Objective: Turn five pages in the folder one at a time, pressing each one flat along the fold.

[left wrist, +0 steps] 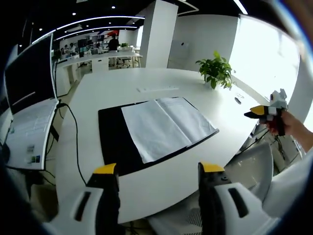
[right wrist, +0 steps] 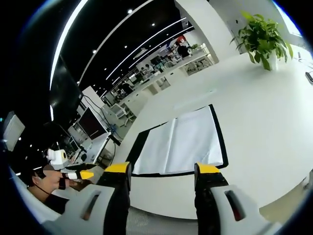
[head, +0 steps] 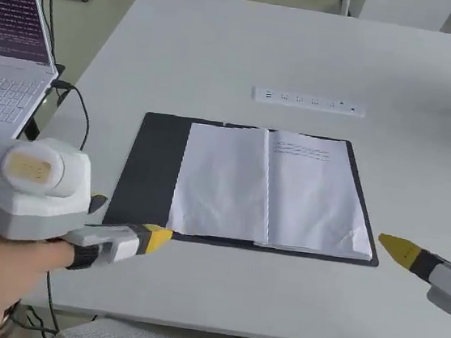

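- Head view: black folder (head: 260, 188) lies open at centre on the smooth white table (head: 303, 55), showing 2 white paper pages.
- Left gripper view: my left gripper (left wrist: 159, 169), bottom, released.
- Right gripper view: my right gripper (right wrist: 164, 169), bottom, released, holding nothing.

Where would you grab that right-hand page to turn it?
Probably the right page by its free outer edge near the front corner, coming from the right with the right hand-held gripper: the page is bound at the centre fold, so only that side lifts.
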A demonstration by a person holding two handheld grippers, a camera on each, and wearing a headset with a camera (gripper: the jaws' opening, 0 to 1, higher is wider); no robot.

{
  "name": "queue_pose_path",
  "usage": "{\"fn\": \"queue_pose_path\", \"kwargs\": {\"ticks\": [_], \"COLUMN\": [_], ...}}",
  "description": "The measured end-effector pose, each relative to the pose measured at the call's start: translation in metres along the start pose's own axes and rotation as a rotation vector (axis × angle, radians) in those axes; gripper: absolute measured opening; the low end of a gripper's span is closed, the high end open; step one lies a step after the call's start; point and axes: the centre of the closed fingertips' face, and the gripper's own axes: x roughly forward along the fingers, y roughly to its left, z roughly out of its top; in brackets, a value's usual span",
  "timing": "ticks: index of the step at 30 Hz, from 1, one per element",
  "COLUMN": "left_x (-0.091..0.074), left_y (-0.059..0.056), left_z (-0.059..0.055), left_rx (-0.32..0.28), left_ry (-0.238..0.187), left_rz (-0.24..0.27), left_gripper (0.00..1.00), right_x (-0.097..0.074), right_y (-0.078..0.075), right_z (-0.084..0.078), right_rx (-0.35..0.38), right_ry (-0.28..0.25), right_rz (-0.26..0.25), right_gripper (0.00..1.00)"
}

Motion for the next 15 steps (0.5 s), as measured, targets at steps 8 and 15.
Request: {"fn": "queue_pose_path", "kwargs": {"ticks": [8,15], "left_x": [-0.022,-0.021], "left_y": [0.000,-0.006], "left_z": [0.016,0.014], "left_rx": [0.038,0.089], "left_ry": [-0.039,-0.014], "left_rz": [0.020,0.037], "left_gripper": [0.65,0.65], "right_x": [-0.013,-0.019], "right_y": [-0.008,-0.018], "right_z": [0.006,0.007], "right_rx": [-0.058,-0.092], "right_ry": [-0.019,-0.018], "right_rz": [-0.041,-0.073], "right_gripper": [0.56,0.57]}}
